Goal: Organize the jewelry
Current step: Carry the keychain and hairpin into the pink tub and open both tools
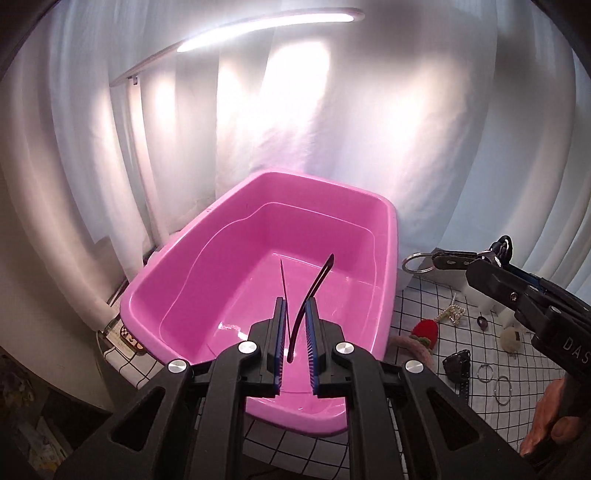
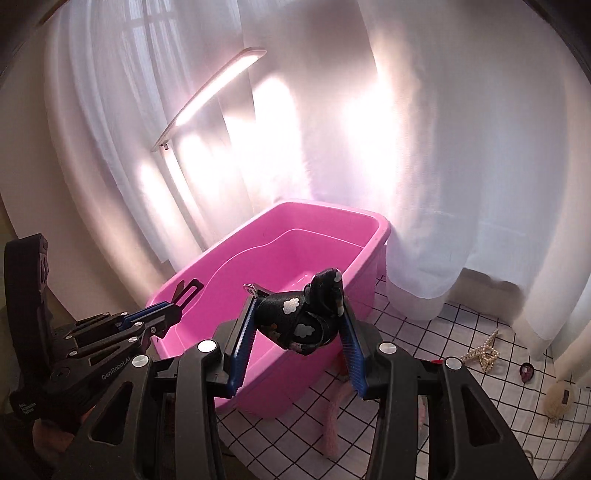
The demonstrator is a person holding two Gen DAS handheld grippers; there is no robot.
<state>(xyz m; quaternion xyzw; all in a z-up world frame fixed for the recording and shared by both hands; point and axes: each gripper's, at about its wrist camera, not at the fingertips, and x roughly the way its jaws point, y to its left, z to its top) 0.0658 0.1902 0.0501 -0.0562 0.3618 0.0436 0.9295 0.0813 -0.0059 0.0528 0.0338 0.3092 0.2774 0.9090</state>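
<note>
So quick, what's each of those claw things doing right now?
Left gripper: shut on a dark hair clip, over the pink tub.
Right gripper: shut on a black cloud-print pouch, above the tub.

white curtains [image 1: 369, 129] | lit lamp bar [image 1: 266, 27] | grid tablecloth [image 2: 424, 369]

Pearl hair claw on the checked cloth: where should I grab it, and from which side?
The pearl-studded hair claw is probably best pinched across its middle, where the prongs meet, coming from above. It lies flat on the black-and-white checked cloth with its prongs splayed outward, so the ends look thin and likely to slip.
</note>
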